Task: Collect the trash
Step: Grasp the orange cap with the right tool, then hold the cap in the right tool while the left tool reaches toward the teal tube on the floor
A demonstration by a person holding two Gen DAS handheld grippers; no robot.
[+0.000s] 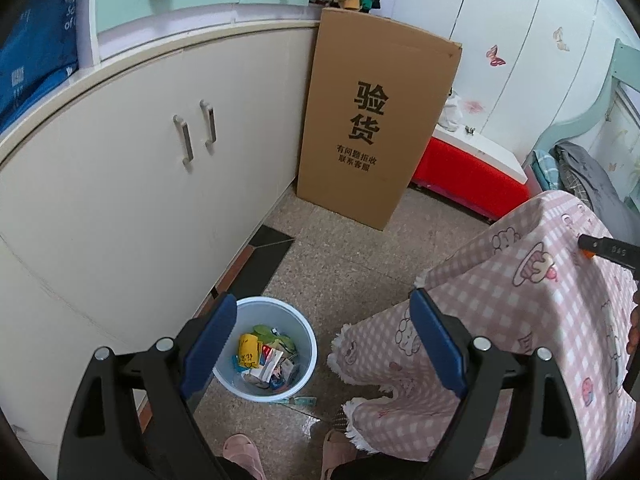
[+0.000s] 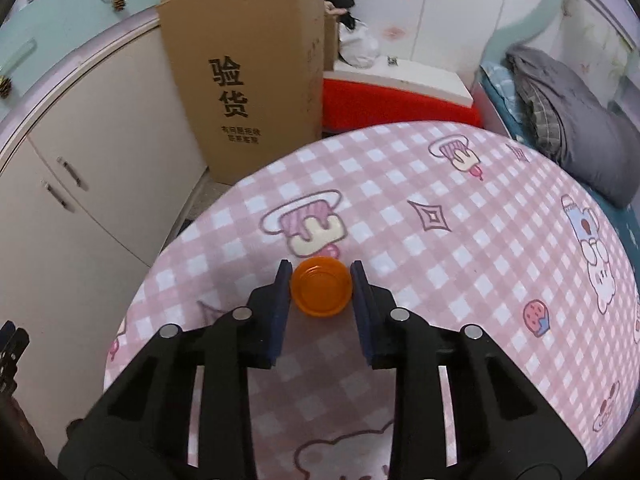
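Observation:
A white trash bin (image 1: 306, 344) stands on the floor by the cabinet, holding several wrappers and scraps (image 1: 264, 356). My left gripper (image 1: 324, 316) is open and empty, held above the floor between the bin and the table edge. In the right wrist view my right gripper (image 2: 321, 270) is shut on an orange plastic cup (image 2: 321, 292), its pads touching both sides, just above the pink checked tablecloth (image 2: 440, 240). The right gripper's tip also shows in the left wrist view (image 1: 600, 248) at the far right.
A cream cabinet (image 1: 140, 160) runs along the left. A tall cardboard box (image 1: 372, 120) leans at its end, beside a red storage bench (image 1: 468, 172). A bed with grey bedding (image 2: 568, 120) is at the right. My pink slippers (image 1: 244, 452) are below on the floor.

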